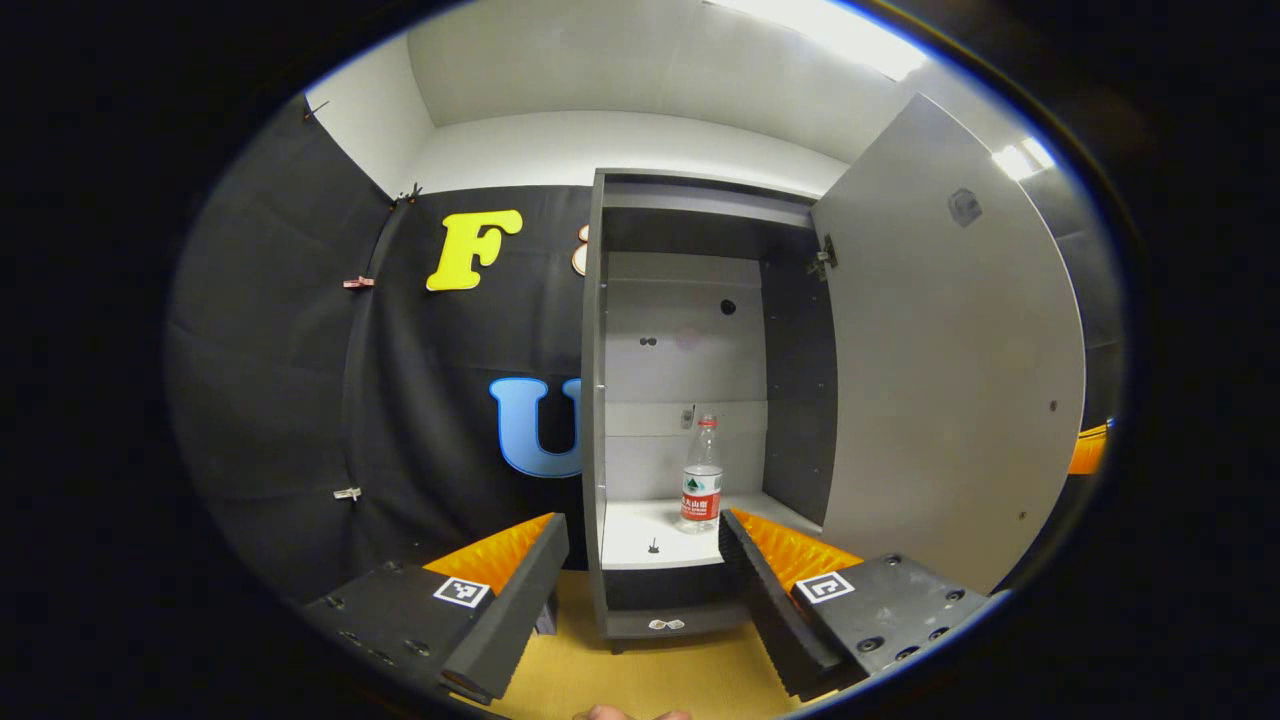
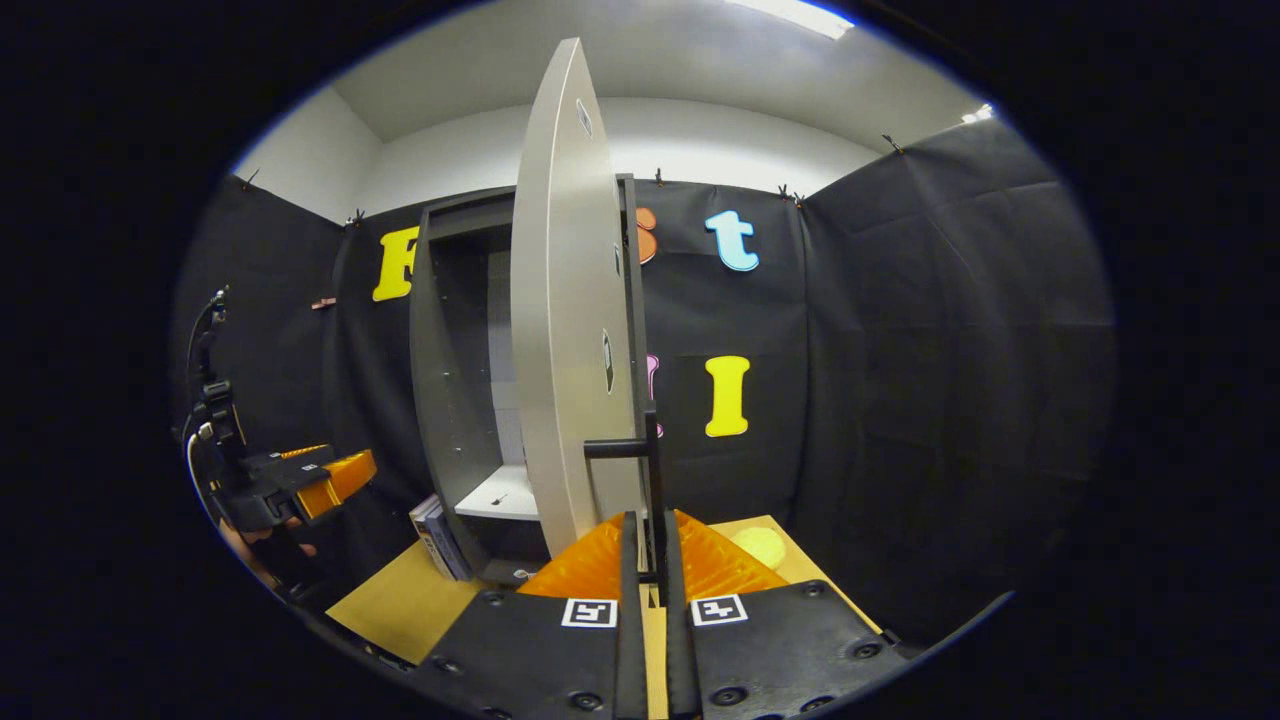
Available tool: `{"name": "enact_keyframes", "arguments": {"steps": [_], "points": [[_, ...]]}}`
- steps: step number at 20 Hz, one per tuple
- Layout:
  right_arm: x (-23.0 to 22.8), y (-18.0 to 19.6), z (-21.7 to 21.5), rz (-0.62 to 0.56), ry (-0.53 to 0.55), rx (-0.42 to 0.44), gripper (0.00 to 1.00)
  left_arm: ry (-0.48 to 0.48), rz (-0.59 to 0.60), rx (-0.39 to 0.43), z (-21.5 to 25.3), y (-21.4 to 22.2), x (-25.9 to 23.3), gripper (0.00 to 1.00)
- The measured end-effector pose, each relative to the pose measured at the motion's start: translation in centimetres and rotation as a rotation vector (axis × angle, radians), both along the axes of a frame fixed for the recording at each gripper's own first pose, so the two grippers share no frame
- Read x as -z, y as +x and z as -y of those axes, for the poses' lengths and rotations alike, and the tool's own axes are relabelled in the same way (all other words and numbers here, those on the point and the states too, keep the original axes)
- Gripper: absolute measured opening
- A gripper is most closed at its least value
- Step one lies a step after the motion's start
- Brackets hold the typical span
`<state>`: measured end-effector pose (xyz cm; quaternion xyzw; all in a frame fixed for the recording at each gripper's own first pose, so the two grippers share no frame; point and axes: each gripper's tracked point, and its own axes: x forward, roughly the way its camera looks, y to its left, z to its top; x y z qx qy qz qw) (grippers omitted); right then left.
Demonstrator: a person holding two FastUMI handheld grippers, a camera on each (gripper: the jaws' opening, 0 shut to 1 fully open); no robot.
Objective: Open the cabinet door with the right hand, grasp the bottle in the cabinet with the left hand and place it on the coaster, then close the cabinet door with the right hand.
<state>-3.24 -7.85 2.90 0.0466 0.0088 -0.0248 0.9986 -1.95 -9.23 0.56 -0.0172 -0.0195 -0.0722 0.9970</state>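
In the left gripper view the grey cabinet stands with its door swung wide to the right. A clear bottle with a red cap and red label stands upright on the white lower shelf. My left gripper is open, a short way in front of the shelf, with the bottle between and beyond its fingers. In the right gripper view my right gripper is shut on the door's black handle, the door seen edge-on. A yellow coaster lies on the table beside it. The left gripper shows at far left.
The cabinet rests on a yellow-brown tabletop. Books lean against the cabinet's left side. Black cloth walls close in behind and on both sides. A hand holds the left gripper at the left edge.
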Motion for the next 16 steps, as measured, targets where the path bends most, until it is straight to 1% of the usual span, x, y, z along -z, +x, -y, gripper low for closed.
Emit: {"name": "enact_keyframes", "arguments": {"steps": [1,2,5,6,7,9,10,12,13,14,16], "points": [[0.0,0.0,0.5,0.000,0.003,0.007,0.22,0.002,-0.002,-0.001,0.1,0.1,-0.1,0.95],[0.0,0.0,0.9,-0.001,0.006,0.016,0.11,0.003,-0.003,0.001,0.1,0.3,0.1,0.97],[0.0,0.0,1.5,-0.002,0.004,0.045,0.10,0.006,-0.005,0.007,0.6,0.5,0.1,0.97],[0.0,-0.2,1.8,-0.001,0.002,0.058,0.10,0.008,-0.005,0.011,0.8,0.6,0.1,0.95],[-0.2,-0.3,2.4,0.000,0.002,0.074,0.10,0.010,-0.005,0.017,1.1,0.7,0.0,0.97],[-0.5,-0.7,3.3,0.007,0.007,0.100,0.10,0.013,-0.002,0.031,1.8,1.0,0.0,0.97],[-0.5,-0.8,3.3,0.009,0.019,0.095,0.10,0.015,0.000,0.039,2.2,1.2,-0.1,0.95],[-0.2,-0.7,3.2,0.002,0.037,0.082,0.11,0.015,0.005,0.054,3.1,1.5,-0.2,0.95],[-0.2,-0.7,3.3,0.001,0.037,0.089,0.11,0.014,0.006,0.064,3.6,1.7,-0.3,0.97],[-0.3,-0.9,3.7,0.003,0.029,0.102,0.11,0.015,0.008,0.073,4.1,2.0,-0.4,0.95],[-0.5,-1.4,4.5,0.009,0.016,0.117,0.15,0.016,0.009,0.093,5.3,2.6,-0.3,0.95]]}}
